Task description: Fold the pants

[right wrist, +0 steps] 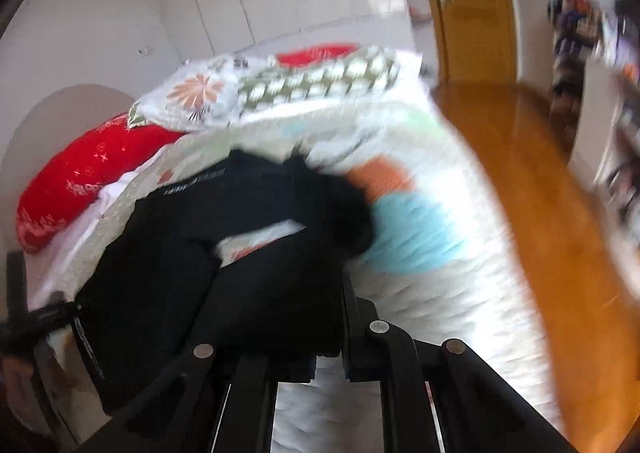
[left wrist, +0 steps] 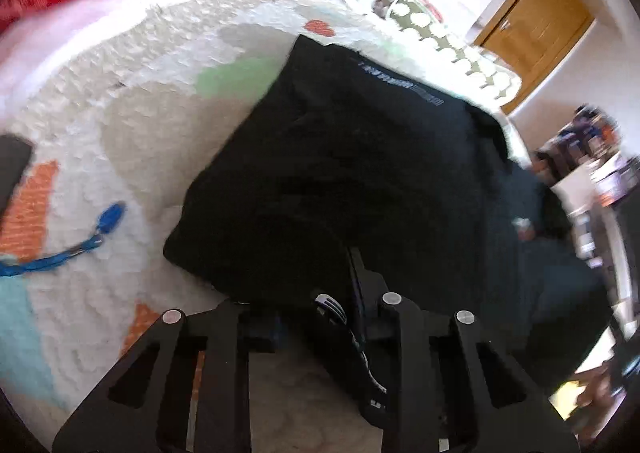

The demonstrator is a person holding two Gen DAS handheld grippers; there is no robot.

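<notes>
The black pants [left wrist: 340, 157] lie partly folded on a white patterned blanket [left wrist: 120, 125] on the bed. A grey printed stripe marks their far edge. My left gripper [left wrist: 312, 289] is shut on a bunched edge of the pants, with the cloth draped over its fingers. In the right wrist view the pants [right wrist: 240, 253] are lifted in a fold, with blanket showing through a gap. My right gripper [right wrist: 324, 317] is shut on the pants' near edge. Both views are motion-blurred.
A red pillow [right wrist: 80, 173] and floral pillows [right wrist: 200, 97] lie at the bed's head. A blue cord [left wrist: 80, 241] lies on the blanket at left. Wooden floor [right wrist: 540, 213] and a wooden door [right wrist: 468, 5] are to the right, with cluttered shelves [right wrist: 600, 53] beyond.
</notes>
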